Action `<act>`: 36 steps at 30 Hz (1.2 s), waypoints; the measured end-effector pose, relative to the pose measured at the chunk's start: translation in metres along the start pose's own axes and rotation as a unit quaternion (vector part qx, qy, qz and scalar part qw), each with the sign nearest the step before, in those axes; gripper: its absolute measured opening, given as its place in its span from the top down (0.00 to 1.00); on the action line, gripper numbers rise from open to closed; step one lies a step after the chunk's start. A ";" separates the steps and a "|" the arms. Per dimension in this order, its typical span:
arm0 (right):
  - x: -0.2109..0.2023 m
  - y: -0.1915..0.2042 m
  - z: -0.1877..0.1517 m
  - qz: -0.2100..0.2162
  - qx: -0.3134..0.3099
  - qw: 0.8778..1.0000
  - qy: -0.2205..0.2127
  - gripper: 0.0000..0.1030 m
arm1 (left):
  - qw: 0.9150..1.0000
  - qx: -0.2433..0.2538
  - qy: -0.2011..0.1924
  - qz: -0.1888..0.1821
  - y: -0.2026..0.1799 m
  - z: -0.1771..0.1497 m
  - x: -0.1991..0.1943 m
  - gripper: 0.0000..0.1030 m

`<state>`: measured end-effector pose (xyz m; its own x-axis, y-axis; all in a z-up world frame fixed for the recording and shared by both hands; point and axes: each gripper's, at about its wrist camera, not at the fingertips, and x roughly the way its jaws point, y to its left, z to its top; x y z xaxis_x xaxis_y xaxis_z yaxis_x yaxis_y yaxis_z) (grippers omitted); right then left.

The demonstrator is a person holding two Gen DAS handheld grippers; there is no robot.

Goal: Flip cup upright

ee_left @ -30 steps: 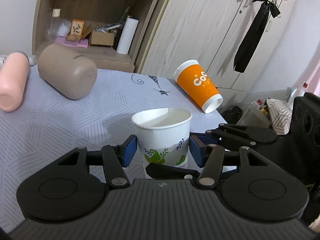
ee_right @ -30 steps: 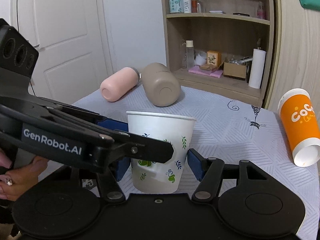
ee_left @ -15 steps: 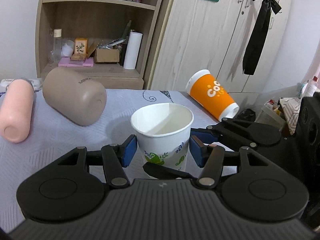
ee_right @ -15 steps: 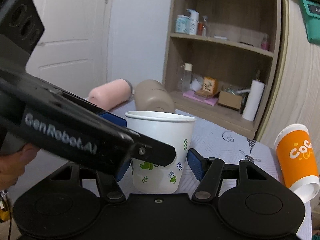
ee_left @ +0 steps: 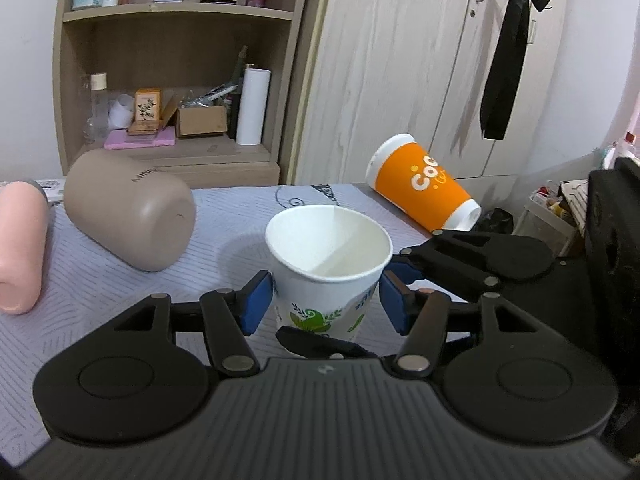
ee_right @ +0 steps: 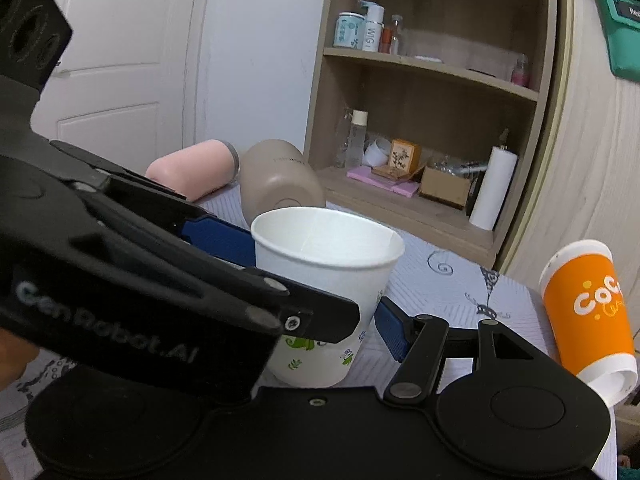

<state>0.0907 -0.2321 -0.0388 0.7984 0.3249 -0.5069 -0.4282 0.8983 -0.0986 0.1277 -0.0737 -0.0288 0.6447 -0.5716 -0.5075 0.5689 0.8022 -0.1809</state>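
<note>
A white paper cup with green leaf prints (ee_left: 326, 276) stands mouth up between the blue pads of both grippers, lifted a little and slightly tilted. My left gripper (ee_left: 326, 306) has its pads against the cup's sides, and the cup wall is dented on the right. My right gripper (ee_right: 320, 292) also closes on the cup (ee_right: 324, 280) from the other side; its left finger is hidden behind the left gripper's body. An orange cup (ee_left: 424, 188) lies on its side at the table's far right.
A tan tumbler (ee_left: 128, 208) and a pink tumbler (ee_left: 20, 248) lie on their sides on the patterned tablecloth (ee_left: 100, 320) at the left. A wooden shelf unit (ee_left: 176, 80) and wardrobe doors stand behind the table. The table edge is at the right.
Both grippers have risen with the white cup, so more of the shelf shows. The cup has tilted a little and its mouth faces the left wrist camera more.
</note>
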 end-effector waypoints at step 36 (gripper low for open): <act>-0.136 0.027 -0.010 -0.059 0.064 0.995 -0.053 0.15 | 0.992 -0.055 -0.044 0.101 -0.014 -0.014 -0.130 0.21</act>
<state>-0.0332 -0.2552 0.0186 0.8834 0.2376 -0.4040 -0.2759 0.9604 -0.0385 0.0293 -0.0083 0.0278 0.7842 -0.4068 -0.4686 0.3680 0.9129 -0.1766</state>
